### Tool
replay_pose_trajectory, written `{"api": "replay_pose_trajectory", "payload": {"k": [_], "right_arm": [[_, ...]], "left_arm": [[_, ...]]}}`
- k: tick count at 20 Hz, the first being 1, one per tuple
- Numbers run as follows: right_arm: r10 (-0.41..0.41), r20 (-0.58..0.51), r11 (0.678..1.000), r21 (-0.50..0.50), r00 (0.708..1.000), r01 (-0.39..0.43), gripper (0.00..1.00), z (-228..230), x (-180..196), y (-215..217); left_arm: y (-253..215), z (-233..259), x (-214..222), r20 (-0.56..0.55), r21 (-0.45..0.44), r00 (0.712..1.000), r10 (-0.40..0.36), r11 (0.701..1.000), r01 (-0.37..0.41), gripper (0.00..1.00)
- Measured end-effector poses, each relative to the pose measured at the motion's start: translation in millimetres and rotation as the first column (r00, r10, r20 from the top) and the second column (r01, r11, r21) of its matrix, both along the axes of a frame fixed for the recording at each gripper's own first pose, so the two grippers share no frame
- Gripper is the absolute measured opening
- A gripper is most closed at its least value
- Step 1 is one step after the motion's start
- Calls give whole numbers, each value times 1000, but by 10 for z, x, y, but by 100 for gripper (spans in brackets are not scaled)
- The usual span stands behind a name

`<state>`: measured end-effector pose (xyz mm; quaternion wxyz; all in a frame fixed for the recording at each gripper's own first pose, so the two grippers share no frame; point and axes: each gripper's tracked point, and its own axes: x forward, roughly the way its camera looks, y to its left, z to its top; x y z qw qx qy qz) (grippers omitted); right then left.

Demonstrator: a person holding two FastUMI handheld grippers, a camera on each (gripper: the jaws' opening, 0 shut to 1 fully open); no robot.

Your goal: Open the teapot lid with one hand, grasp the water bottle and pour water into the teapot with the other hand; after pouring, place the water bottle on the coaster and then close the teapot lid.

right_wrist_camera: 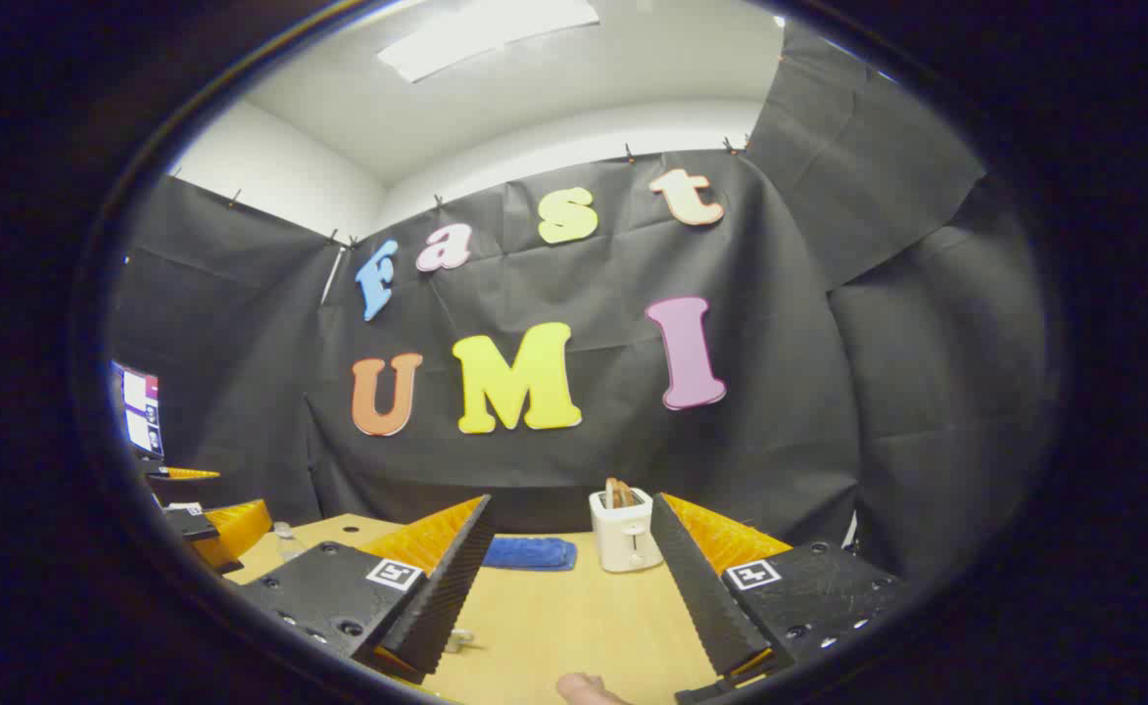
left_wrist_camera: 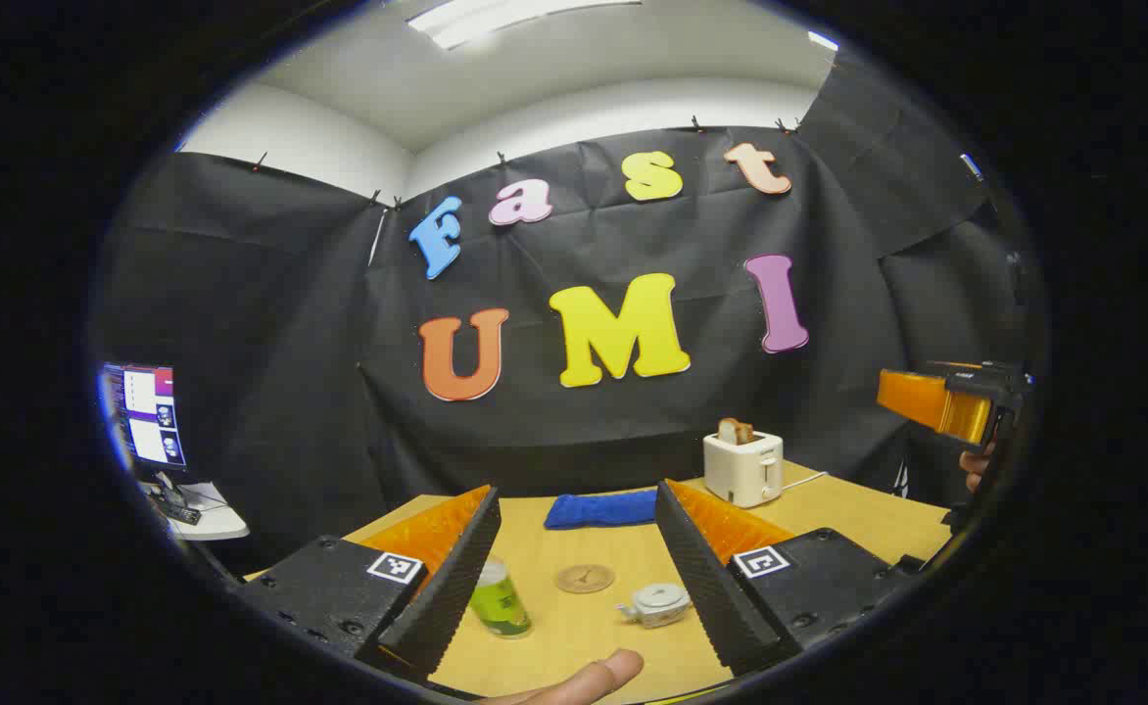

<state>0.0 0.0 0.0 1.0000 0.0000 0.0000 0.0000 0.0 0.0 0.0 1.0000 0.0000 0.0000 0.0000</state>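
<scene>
In the left gripper view the left claw (left_wrist_camera: 579,578) hangs released above the tabletop (left_wrist_camera: 858,519), jaws spread wide. Between its fingers lie the water bottle (left_wrist_camera: 501,599) with a green label – close to the left finger – then the round coaster (left_wrist_camera: 584,578) and the lidded teapot (left_wrist_camera: 659,603). Beyond sit a blue cloth (left_wrist_camera: 601,509) and a toaster (left_wrist_camera: 742,467). The right claw (right_wrist_camera: 569,587) is likewise released – held level, facing the toaster.

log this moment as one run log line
phase: pre-grasp | left gripper: open, above table | right gripper: open | teapot: lid on | water bottle: upright | coaster: bare
</scene>
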Motion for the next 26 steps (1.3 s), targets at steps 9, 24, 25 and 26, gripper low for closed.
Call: {"api": "replay_pose_trajectory", "payload": {"k": [9,24,25,26], "right_arm": [[116,-33,992,-42,993,-117,95,-433,101,645],[154,-116,988,-12,981,-157,95,-1035,521,831],[182,-130,983,-8,975,-184,95,-1183,581,911],[209,-165,977,-2,964,-212,96,-1391,642,1032]], "left_arm": [[1080,-450,218,-100,-71,984,148,985,-155,99],[934,-526,322,-97,-72,990,100,992,-108,99],[944,-536,327,-103,-77,989,103,991,-111,99],[964,-552,330,-107,-82,989,105,990,-114,99]]}}
